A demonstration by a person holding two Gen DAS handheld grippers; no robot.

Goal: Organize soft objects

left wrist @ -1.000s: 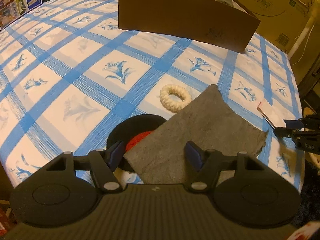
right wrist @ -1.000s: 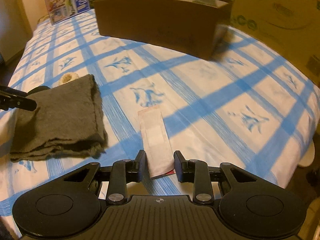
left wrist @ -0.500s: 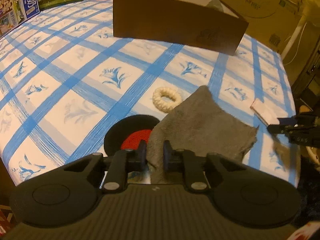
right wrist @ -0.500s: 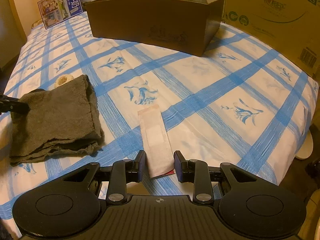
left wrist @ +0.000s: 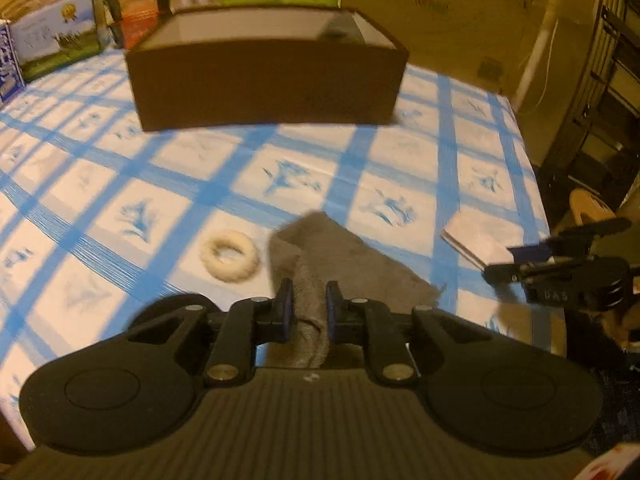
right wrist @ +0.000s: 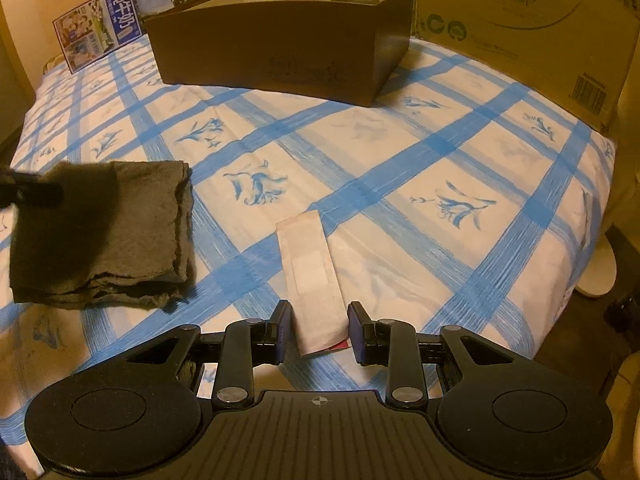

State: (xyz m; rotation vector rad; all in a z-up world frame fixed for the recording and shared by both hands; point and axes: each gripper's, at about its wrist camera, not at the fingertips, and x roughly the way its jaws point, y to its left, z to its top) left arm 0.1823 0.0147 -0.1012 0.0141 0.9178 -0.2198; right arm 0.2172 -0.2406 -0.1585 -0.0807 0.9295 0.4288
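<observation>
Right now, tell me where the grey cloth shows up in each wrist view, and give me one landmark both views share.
Left wrist view: the grey cloth sits low in the centre, pinched in the left gripper, its far end trailing toward the brown box.
Right wrist view: the grey cloth is at the left edge, bunched in folds.
Shared landmark: the brown box, at the top centre of both views.

A blue-checked tablecloth (right wrist: 360,168) is covering the tabletop. Lying on it are a brown cardboard box (right wrist: 280,52) far ahead of the fingers, a cream ring (left wrist: 229,254), and a flat paper packet (right wrist: 316,276) between the right fingers.
</observation>
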